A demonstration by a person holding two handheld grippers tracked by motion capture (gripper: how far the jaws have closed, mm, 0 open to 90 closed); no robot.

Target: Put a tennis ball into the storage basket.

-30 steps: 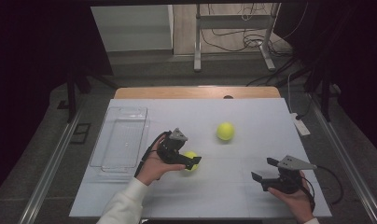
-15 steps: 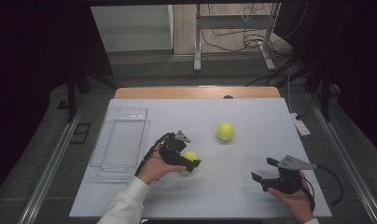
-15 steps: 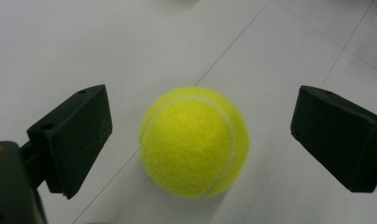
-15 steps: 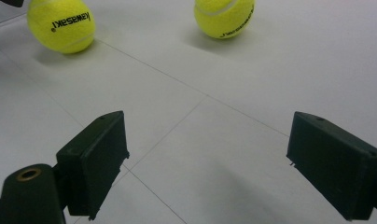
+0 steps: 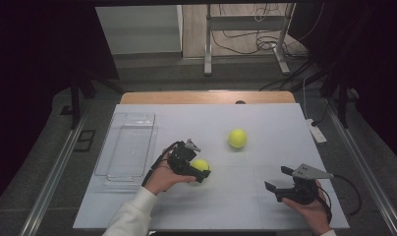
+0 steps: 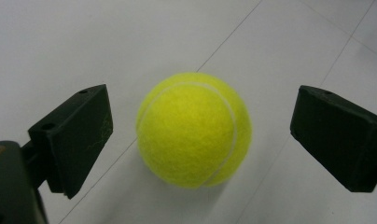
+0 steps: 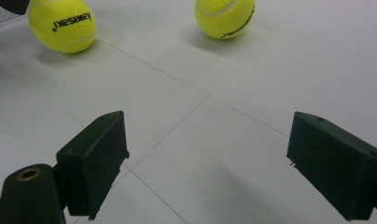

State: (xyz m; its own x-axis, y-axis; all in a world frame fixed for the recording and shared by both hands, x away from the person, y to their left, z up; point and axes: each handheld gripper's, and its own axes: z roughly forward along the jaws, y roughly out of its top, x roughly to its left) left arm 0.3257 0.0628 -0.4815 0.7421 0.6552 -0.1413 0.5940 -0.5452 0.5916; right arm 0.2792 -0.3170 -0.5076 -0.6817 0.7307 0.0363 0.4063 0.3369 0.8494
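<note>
High view: the left gripper (image 5: 199, 172) sits at the near fuzzy yellow tennis ball (image 5: 200, 165), just right of the clear plastic tray (image 5: 129, 146); the right gripper (image 5: 280, 182) waits well apart, spread and empty.

Left gripper view: the jaws have just been opening and stand wide, the ball (image 6: 194, 129) between them, untouched. Centre it, then squeeze evenly so it cannot roll.

Right gripper view: both balls lie beyond open jaws.
</note>
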